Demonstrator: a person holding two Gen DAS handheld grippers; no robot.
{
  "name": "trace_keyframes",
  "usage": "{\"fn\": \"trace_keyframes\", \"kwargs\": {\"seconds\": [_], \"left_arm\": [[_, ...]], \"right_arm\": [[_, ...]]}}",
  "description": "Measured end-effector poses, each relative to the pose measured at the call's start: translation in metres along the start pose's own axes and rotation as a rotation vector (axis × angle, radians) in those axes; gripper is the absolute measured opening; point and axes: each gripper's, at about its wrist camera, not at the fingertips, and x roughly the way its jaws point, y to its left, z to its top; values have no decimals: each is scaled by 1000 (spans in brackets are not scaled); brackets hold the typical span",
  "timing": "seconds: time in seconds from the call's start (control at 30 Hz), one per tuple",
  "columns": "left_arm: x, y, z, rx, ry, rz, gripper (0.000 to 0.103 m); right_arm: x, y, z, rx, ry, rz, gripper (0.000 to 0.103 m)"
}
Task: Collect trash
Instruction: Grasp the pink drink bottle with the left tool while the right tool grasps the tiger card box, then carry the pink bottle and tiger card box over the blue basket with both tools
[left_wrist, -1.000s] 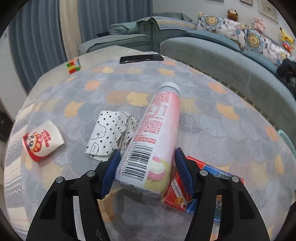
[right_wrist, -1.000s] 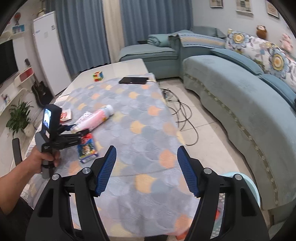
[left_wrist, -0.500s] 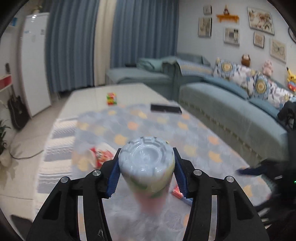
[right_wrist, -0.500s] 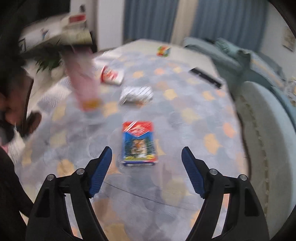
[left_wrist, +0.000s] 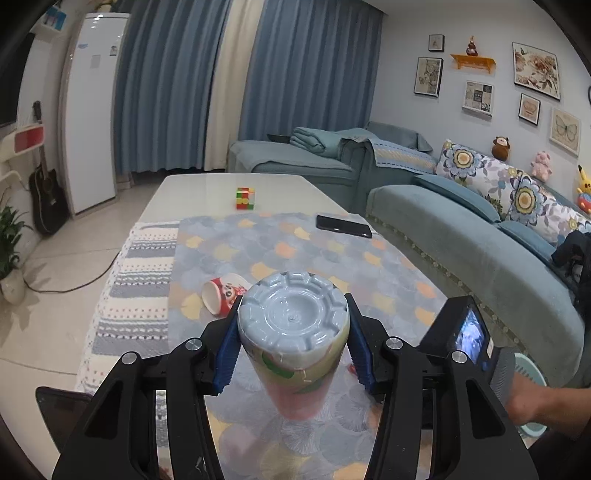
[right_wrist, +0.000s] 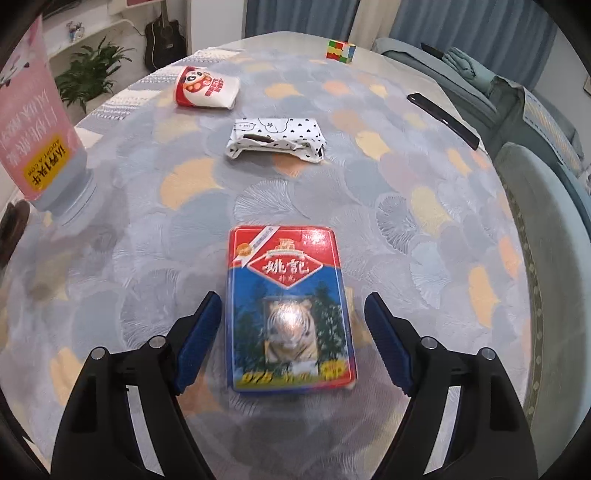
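Bottle (left_wrist: 293, 332) upside down, pinched by left gripper (left_wrist: 293, 349) above desk (left_wrist: 207, 192) | right gripper (right_wrist: 291, 339) spread around card box (right_wrist: 290, 310) lying on desk | next: squeeze box, lift

Home living room: sofa (left_wrist: 461, 236), curtains (left_wrist: 207, 85)

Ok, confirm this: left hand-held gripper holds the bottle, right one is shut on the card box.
Not quite. The right wrist view shows the right hand-held gripper open, its fingers either side of the card box. The left hand-held gripper does hold the bottle.
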Motion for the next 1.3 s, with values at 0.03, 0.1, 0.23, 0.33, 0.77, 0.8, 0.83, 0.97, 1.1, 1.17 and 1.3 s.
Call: {"fn": "trace_keyframes", "kwargs": {"seconds": [0.03,0.1,0.23,0.33,0.77,0.8,0.83,0.97,1.1,1.17,1.3], "left_arm": [[0,-1,-1,3,0,1,49],[1,-3,-1,9,-1,6,49],[-1,-7,-2,22,-6,13,49],[-2,-9,-2,24,-15,13,49],[-10,-23,-2,48,-70,-1,49],[-11,-24,-1,50,-80,-2,49],[-13,-26,-1,51,-90,-4,49],[-20,-37,0,82,-126,-13,49],[-25,-50,-1,119,-140,-30,49],[-25,-58,-3,136,-143,-43,49],[-21,-72,-7,153,-127,-77,49]], "right_arm": [[2,-1,2,7,4,0,76],[1,-5,2,29,7,-10,74],[-8,-12,-2,67,-1,-6,58],[-24,-23,-2,116,-32,14,57],[-128,-80,-19,370,-267,7,57],[-141,-83,-23,381,-299,3,57],[-150,-85,-26,387,-322,-2,57],[-190,-98,-39,394,-427,-66,57],[-214,-122,-58,450,-470,-97,57],[-223,-130,-68,461,-483,-119,57],[-243,-141,-94,480,-509,-145,57]]}}
